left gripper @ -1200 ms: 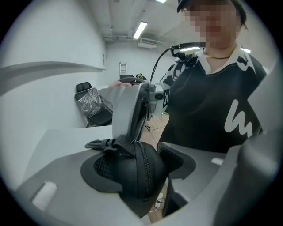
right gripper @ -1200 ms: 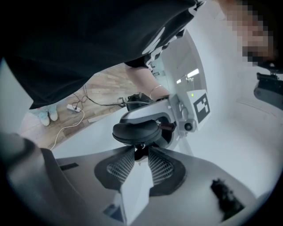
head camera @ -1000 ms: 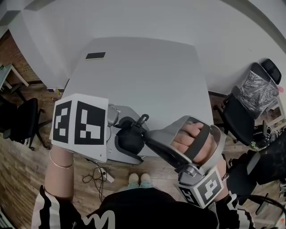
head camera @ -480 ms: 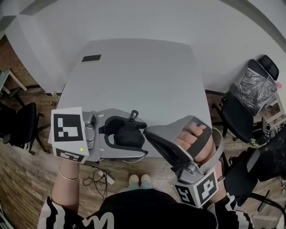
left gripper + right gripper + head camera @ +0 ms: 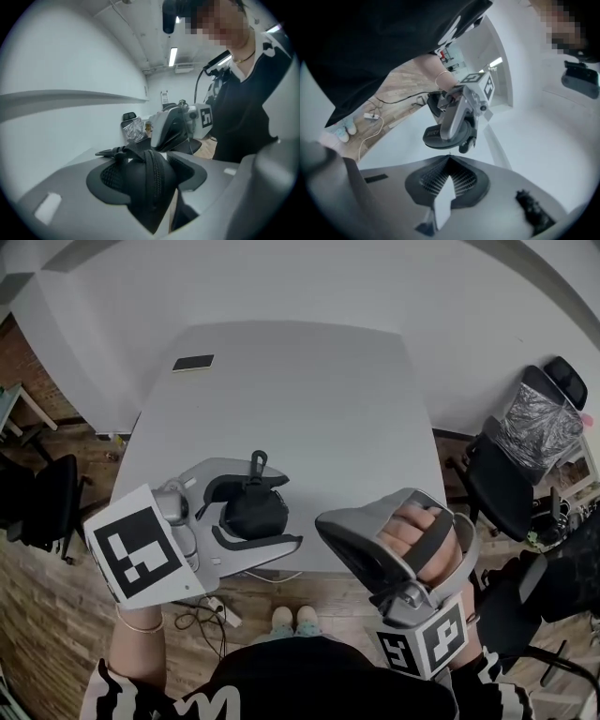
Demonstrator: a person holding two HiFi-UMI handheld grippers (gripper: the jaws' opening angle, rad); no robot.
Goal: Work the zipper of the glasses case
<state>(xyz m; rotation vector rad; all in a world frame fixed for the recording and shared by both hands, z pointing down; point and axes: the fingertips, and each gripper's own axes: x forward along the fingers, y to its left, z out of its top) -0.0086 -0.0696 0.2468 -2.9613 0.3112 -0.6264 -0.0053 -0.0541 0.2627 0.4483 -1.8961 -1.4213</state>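
Your left gripper (image 5: 289,510) was clenched on the black glasses case (image 5: 253,512), one jaw on each side of it. You held the case just above the near edge of the grey desk (image 5: 309,390). In the left gripper view the case sat wedged between the ribbed pads (image 5: 105,176) with its zipper (image 5: 154,180) running down the edge that faced the camera.

What had just changed was the pairing of your hands. A second before, the tip of your right gripper (image 5: 323,521) was at the right end of the case, by the pull loop (image 5: 257,462). Since then you had swung the left gripper round, so its marker cube dropped toward the lower left. The case went with it, away from your right hand. The loop now stood up on the far side of the case, and your right gripper was apart from the case, to its right.

The right gripper's jaws were together at the tips with nothing between them, and it pointed back toward the left gripper.

For the task, that meant nothing was on the zipper at this moment. The teeth looked closed along the stretch in view, though the dim, close picture left that uncertain. Your right gripper would likely need to find the loop again at its new angle.
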